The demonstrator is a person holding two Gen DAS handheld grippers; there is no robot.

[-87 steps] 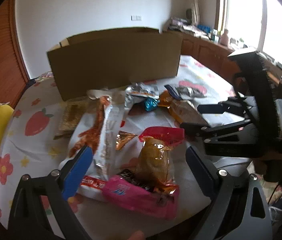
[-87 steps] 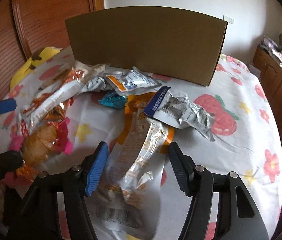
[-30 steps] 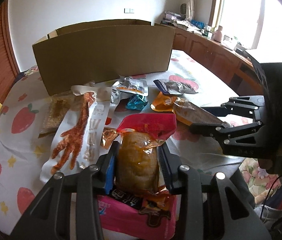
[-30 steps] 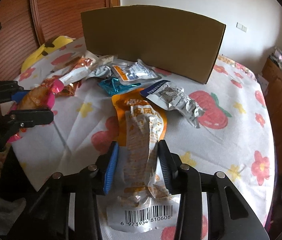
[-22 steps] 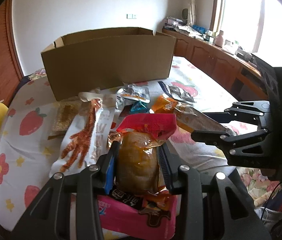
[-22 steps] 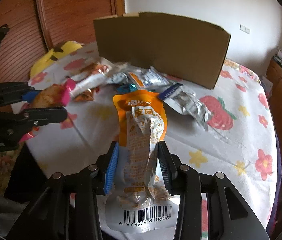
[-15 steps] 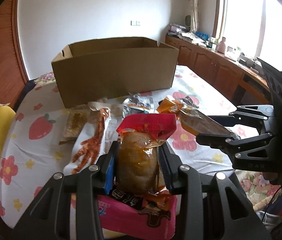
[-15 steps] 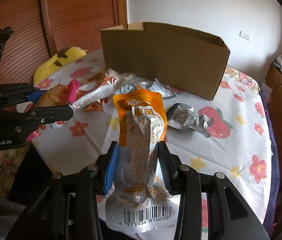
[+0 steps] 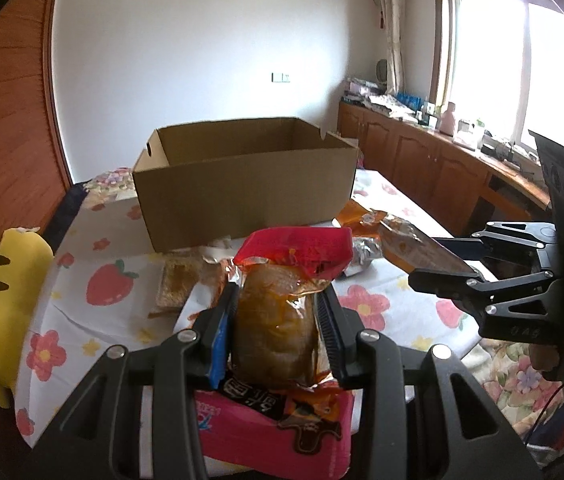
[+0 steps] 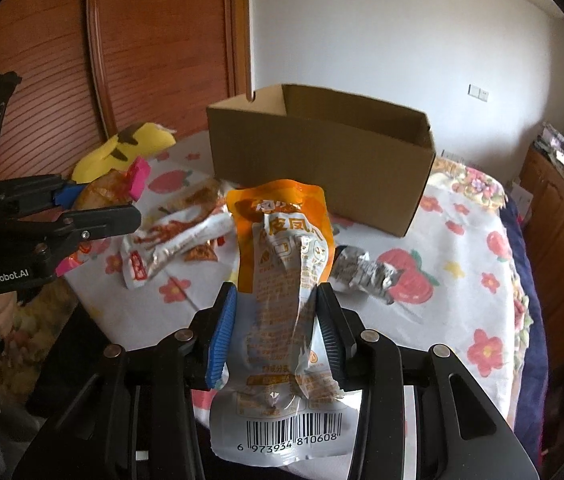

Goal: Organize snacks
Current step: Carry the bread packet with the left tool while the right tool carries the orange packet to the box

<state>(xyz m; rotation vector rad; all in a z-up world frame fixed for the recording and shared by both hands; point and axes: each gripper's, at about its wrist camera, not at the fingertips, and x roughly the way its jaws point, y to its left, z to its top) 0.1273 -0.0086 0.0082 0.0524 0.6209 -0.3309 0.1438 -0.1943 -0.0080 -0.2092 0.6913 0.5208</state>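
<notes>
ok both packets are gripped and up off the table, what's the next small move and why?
Probably carry both forward over the open cardboard box. The left hand-held gripper is shut on the red packet, the right hand-held gripper on the orange packet, and the box stands just behind the scattered snacks, so releasing comes after.

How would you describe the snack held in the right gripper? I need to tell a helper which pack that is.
Start at the open cardboard box at the far end of the flowered tablecloth. In front of it, raised off the cloth, the right gripper is shut on a tall pouch. Unlike the crumpled silver packs lying nearby, it has an orange top, a silver bottom and a barcode.
</notes>
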